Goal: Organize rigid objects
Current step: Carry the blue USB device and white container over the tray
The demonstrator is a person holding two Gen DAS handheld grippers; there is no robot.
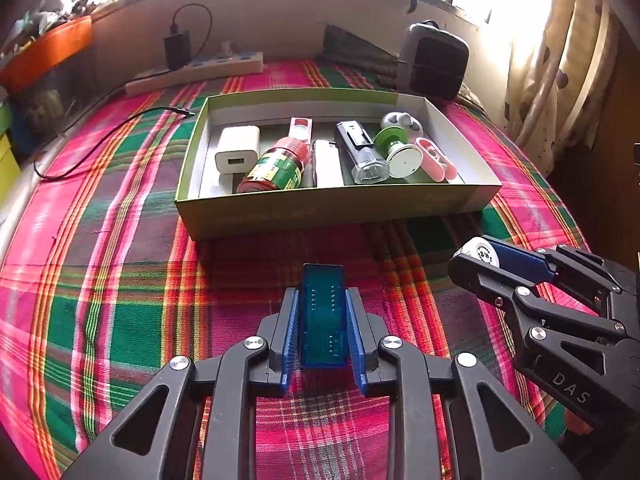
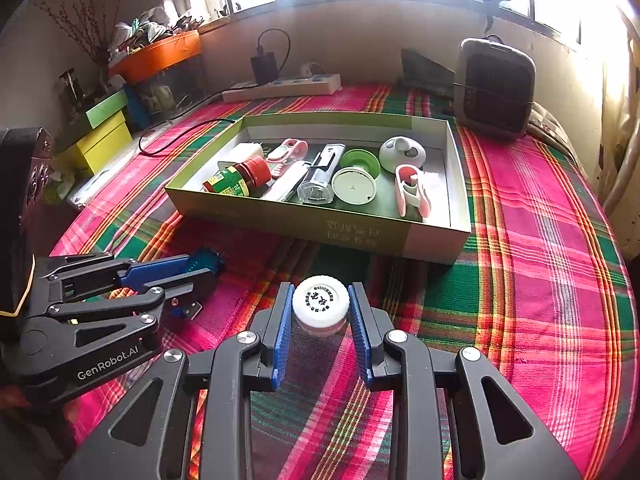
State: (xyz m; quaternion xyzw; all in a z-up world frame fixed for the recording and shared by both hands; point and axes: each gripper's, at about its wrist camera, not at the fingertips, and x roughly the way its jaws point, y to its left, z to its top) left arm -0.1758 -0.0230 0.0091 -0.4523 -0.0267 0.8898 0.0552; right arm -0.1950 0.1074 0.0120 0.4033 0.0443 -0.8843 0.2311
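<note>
Blue block (image 1: 323, 312) clamped in left gripper (image 1: 323, 316), its USB plug (image 2: 192, 311) visible only from right gripper (image 2: 320, 312), shut on white-capped jar (image 2: 321, 305).

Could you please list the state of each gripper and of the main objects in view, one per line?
left gripper: shut on the blue translucent block, low over the cloth.
right gripper: shut on the white-capped jar, jar upright.
green box: open, no lid, holding several items.
red-capped bottle: lying on its side in the box.
clear flashlight: lying down in the box.
power strip: a black adapter plugged in.
</note>
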